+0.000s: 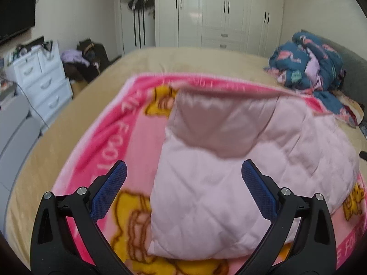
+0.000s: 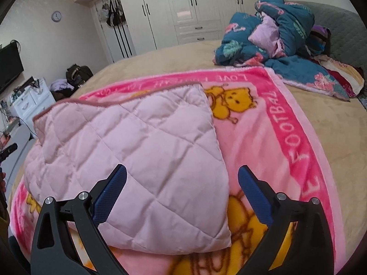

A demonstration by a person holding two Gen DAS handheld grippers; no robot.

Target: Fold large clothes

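One quilted garment (image 2: 128, 160), folded

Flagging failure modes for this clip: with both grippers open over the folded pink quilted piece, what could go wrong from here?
The left gripper and right gripper both stand open, holding nothing. The quilted garment looks puffy, so its fold may spring open. A low pinch might also catch the cartoon blanket beneath.
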